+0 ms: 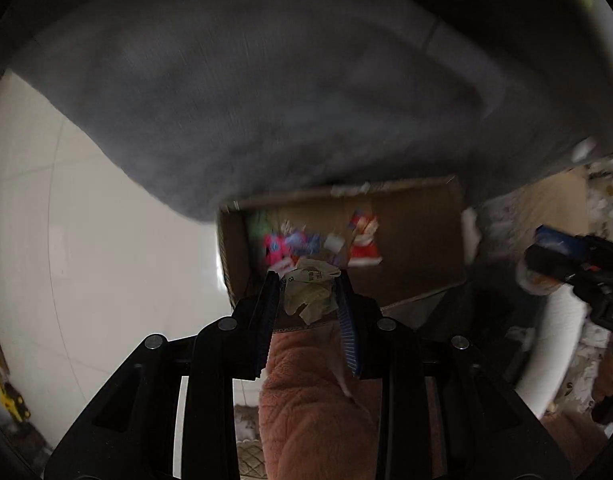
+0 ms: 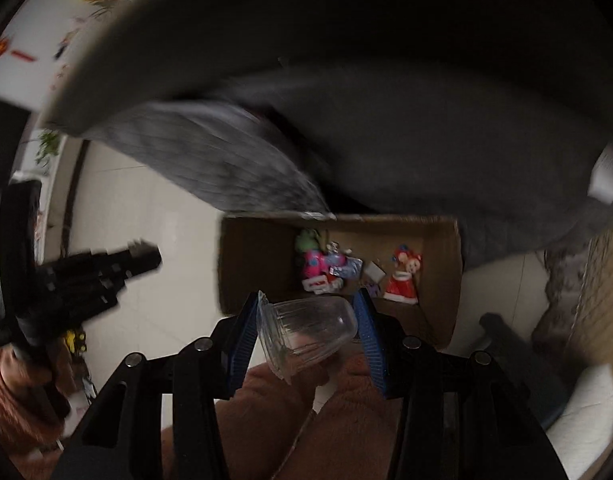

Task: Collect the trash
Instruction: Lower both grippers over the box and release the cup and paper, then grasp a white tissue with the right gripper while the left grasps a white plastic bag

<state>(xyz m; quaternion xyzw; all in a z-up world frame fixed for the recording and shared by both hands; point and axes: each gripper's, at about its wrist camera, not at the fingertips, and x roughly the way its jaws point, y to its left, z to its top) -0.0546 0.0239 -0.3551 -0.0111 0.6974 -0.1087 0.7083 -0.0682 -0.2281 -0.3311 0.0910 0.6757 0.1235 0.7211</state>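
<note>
Two pieces of trash hang above the cardboard box point(image 2: 438, 264) on the floor. The right gripper point(image 2: 306, 320) has its fingers clamped on a clear plastic cup point(image 2: 306, 326), light, slick and easily crushed, best held by its sides. The left gripper point(image 1: 308, 292) pinches a crumpled paper scrap point(image 1: 310, 290), soft and weightless.

wrappers point(image 2: 330, 268) in box point(image 2: 258, 264), beside sofa point(image 2: 426, 140)
</note>
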